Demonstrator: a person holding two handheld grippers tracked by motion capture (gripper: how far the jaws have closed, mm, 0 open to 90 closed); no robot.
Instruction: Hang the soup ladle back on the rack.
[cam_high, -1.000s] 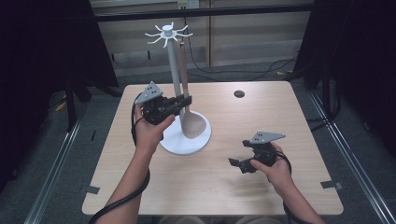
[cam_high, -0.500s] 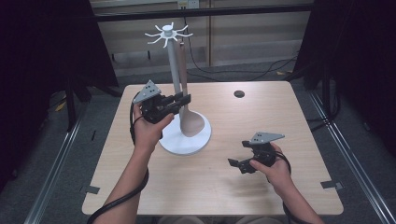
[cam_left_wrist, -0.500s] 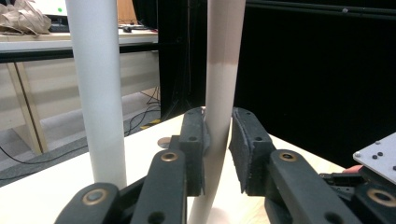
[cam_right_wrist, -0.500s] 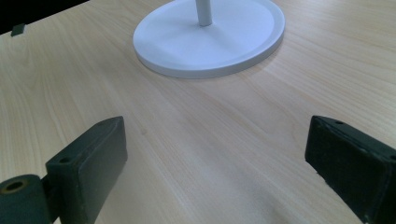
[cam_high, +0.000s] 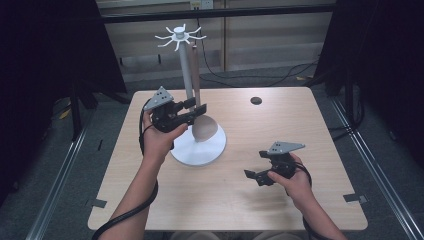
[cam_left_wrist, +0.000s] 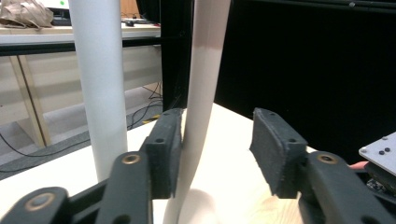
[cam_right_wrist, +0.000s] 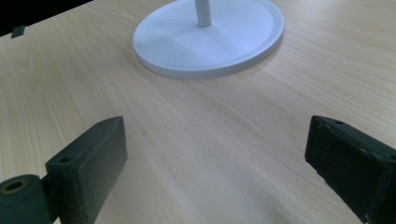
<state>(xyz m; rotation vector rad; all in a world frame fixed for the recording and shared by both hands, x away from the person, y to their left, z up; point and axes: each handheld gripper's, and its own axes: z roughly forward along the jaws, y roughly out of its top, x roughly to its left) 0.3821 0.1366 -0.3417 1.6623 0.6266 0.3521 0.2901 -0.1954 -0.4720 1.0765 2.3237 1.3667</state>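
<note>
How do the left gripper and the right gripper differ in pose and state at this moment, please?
The left gripper is raised beside the white stand, while the right gripper sits low over the bare table. The left gripper's jaws have just been opening, with the hanging spoon between them; the right gripper's jaws stand wide with nothing between them. Both are black, hand-held and carry a grey plate.

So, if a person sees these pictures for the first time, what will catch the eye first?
Probably the tall white stand with a crown of hooks, rising from a round base left of the table's middle, with a pale spoon hanging beside its pole. Next, the left tongs, whose jaws have just been opening around the spoon's handle. The right tongs wait open and empty near the front right.
</note>
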